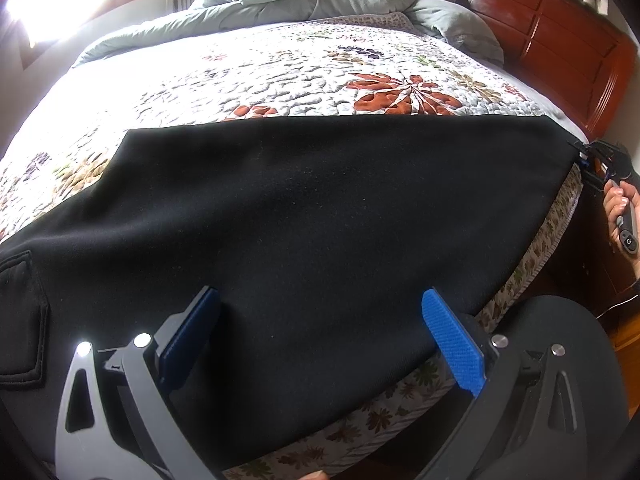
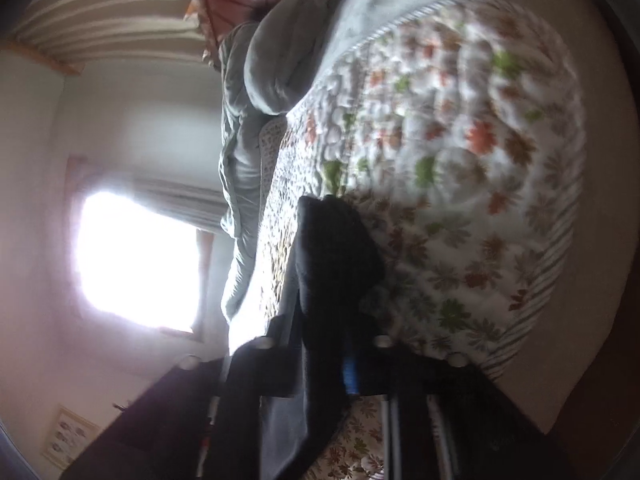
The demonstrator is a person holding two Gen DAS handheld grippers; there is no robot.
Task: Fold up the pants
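Note:
Black pants (image 1: pixel 304 216) lie flat across the near edge of the bed, with a patch pocket (image 1: pixel 20 312) at the left. My left gripper (image 1: pixel 320 328) is open above the pants near the bed's edge, its blue pads (image 1: pixel 452 340) wide apart. My right gripper (image 1: pixel 592 164) shows at the far right, held by a hand, at the pants' right corner. In the right wrist view the camera is rolled sideways and the right gripper (image 2: pixel 324 356) is shut on a bunch of the black pants (image 2: pixel 332 248).
The bed has a floral quilt (image 1: pixel 304 76) and a bunched grey duvet (image 1: pixel 328 0) at the back. A red wooden headboard (image 1: pixel 560 36) stands at the right. A bright window (image 2: pixel 132 256) is on the far wall. A black chair seat (image 1: pixel 560 360) sits near the bed's edge.

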